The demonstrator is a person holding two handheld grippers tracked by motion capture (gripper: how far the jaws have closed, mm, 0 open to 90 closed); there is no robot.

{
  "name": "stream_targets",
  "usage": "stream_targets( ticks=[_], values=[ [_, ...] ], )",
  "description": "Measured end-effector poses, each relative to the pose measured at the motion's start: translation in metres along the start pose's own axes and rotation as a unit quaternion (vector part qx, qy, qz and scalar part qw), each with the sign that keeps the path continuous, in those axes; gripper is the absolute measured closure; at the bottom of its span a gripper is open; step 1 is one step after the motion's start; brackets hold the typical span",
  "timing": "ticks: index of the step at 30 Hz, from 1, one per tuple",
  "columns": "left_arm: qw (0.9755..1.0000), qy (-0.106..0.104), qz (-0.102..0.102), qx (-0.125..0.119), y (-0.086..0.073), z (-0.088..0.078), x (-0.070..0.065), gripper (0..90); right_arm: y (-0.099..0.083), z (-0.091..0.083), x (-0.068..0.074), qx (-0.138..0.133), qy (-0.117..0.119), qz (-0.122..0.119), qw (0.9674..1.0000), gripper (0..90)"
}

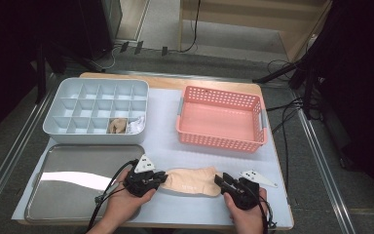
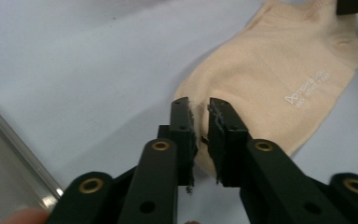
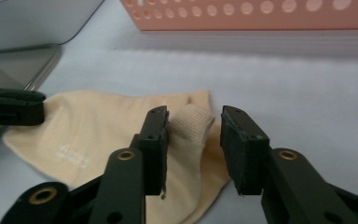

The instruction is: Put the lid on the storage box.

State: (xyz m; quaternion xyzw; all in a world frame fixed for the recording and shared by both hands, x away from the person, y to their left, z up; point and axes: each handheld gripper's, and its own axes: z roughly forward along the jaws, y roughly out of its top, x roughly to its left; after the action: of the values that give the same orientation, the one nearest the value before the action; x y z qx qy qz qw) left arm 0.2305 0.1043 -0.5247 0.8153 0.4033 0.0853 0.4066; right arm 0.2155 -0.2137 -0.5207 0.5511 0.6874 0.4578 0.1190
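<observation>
While flat on the table (image 1: pixel 165 105), the beige sock (image 1: pixel 191 181) runs left-right between both grippers.
Toe toward left gripper (image 1: pixel 161 178), jaws slightly apart astride the toe edge; cuff toward right gripper (image 1: pixel 219 179), jaws wider, cuff fold between, not pinched.

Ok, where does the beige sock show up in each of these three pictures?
High view: sock at bottom centre, between the two grippers.
Left gripper view: sock at upper right, beyond the jaws.
Right gripper view: sock at centre left, its cuff between the jaws.
Shared landmark: steel tray.
</observation>
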Motion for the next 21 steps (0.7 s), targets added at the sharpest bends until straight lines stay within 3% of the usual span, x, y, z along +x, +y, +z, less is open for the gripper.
stream_targets(
  ticks=[2, 4, 7, 9, 11, 14, 16, 21],
  values=[
    [1.0000, 0.001, 0.000, 0.000, 0.000, -0.001, 0.000, 87.7, 0.001, 0.000, -0.001, 0.005, 0.004, -0.002, 1.0000, 82.1],
    [1.0000, 0.002, -0.001, 0.000, 0.000, -0.001, 0.001, 88.2, 0.002, -0.004, 0.001, 0.002, 0.000, -0.016, 0.9999, 85.9],
    [1.0000, 0.002, 0.001, 0.002, 0.000, 0.000, 0.001, 87.6, 0.002, -0.007, 0.000, 0.008, -0.017, -0.025, 0.9995, 82.5],
    [1.0000, 0.000, 0.000, 0.001, 0.000, 0.000, 0.000, 86.4, 0.003, -0.009, -0.003, -0.005, -0.023, -0.018, 0.9996, 76.9],
    [1.0000, 0.002, -0.002, -0.001, 0.000, -0.001, 0.001, 85.2, 0.009, -0.013, -0.004, -0.027, -0.014, -0.006, 0.9995, 77.1],
    [1.0000, 0.001, -0.001, -0.001, 0.000, -0.001, 0.001, 85.3, 0.022, -0.011, 0.000, -0.047, -0.003, -0.018, 0.9987, 78.3],
    [1.0000, 0.002, 0.001, -0.001, 0.000, 0.000, 0.000, 85.6, 0.027, -0.001, 0.005, -0.036, 0.002, -0.029, 0.9990, 78.0],
    [1.0000, 0.001, 0.000, -0.001, 0.000, -0.001, 0.001, 86.3, 0.022, 0.031, 0.011, 0.025, 0.000, -0.051, 0.9984, 73.7]
  ],
)
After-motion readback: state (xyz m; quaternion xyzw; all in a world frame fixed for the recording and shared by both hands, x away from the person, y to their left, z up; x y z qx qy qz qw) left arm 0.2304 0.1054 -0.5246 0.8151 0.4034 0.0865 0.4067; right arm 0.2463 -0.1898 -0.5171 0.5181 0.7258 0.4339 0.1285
